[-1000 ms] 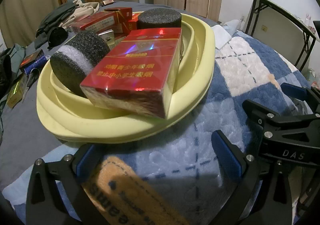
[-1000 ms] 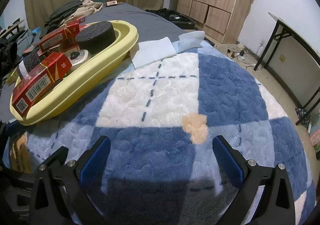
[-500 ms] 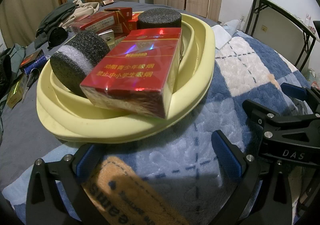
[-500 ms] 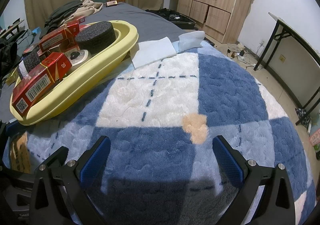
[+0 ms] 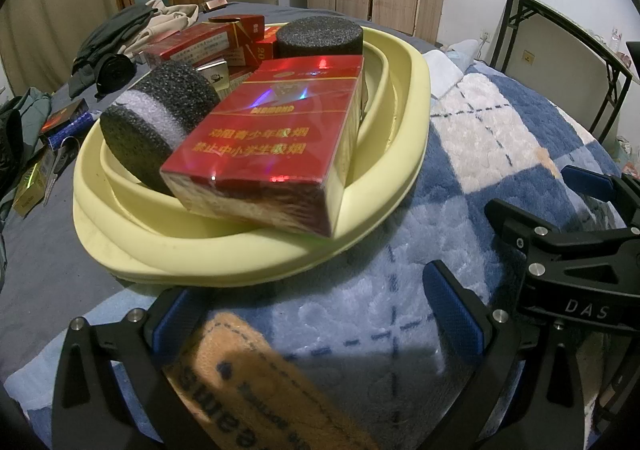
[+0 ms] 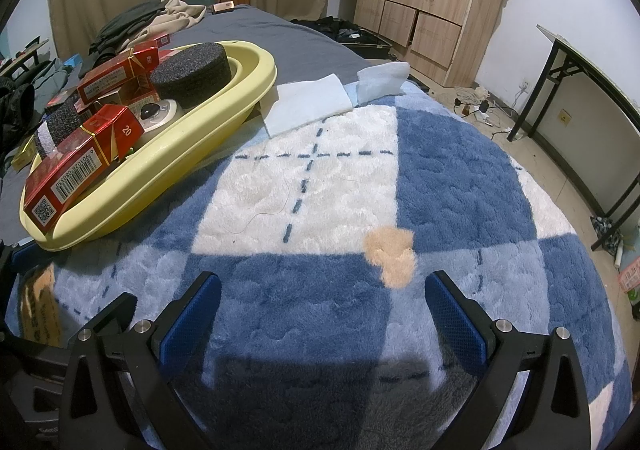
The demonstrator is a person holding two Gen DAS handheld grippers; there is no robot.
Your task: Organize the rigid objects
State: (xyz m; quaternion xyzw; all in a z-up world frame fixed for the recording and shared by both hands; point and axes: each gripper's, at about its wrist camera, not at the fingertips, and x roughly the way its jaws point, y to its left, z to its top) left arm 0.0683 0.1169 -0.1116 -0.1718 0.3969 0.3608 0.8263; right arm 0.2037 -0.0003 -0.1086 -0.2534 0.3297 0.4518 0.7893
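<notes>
Both grippers are sitting wide open and holding nothing right now. The left gripper [image 5: 316,314] is taking up the bottom of the left wrist view, blue pads spread apart, hovering low over the blue and white checked blanket [image 6: 460,169] just in front of the yellow tub [image 5: 384,185]. The right gripper [image 6: 322,314] is doing the same at the bottom of the right wrist view, jaws apart over a plain patch of blanket, with a small peach-coloured patch [image 6: 392,254] showing just above its right finger. Its black frame is also poking into the lower right of the left wrist view.

All the task stuff is piled in that tub, which is filling the centre of the left view and sitting in the left part of the right view. A red cigarette carton [image 5: 272,145] is lying tilted on top at the near end, its lower corner resting on the tub's rim. Leaning right against its left side is a black foam roll with a white band [image 5: 156,117]. Behind them a second black foam cylinder [image 5: 320,37] is standing upright at the far end, and more red cartons [image 5: 192,45] are stacked to the upper left of it. From the right view a white round gadget with a black knob [image 6: 154,113] is peeking out between the boxes.

A white folded cloth [image 6: 308,101] is lying on the blanket just beside the tub's far end. A heap of clothes [image 6: 144,17] is sitting on the grey bed sheet in the upper left.
</notes>
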